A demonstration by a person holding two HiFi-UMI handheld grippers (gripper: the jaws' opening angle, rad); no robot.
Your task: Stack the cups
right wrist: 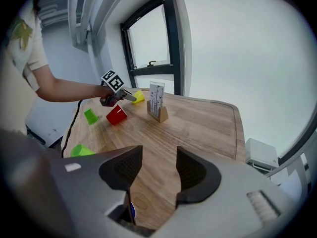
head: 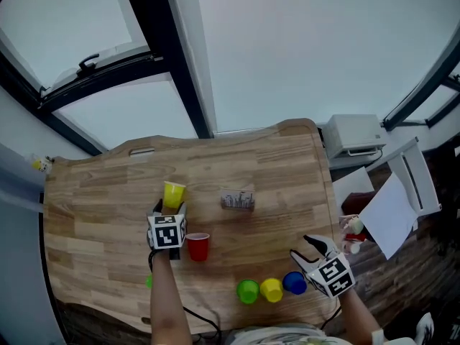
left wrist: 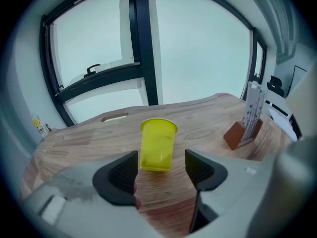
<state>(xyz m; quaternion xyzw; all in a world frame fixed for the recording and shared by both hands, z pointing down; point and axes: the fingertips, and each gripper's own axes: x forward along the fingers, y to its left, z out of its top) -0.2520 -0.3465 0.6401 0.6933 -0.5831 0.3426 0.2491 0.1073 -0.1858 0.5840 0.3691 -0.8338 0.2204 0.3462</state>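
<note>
Cups (head: 271, 290), three in a row, sit at the head view's bottom edge beside my right tongs (right wrist: 159, 152), spread and empty, angled downward. Higher, mid-left, my left tongs (left wrist: 161, 162), spread too, slant down toward the far yellow cup (left wrist: 158, 144) on the counter (head: 287, 185); closing early could knock it over.

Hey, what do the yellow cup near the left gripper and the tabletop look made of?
Yellow cup: likely plastic; even opaque colour, smooth faintly glossy wall, thin rim. Table: wood or wood-look laminate, can't tell which; plank strips with visible grain, matte finish.
</note>
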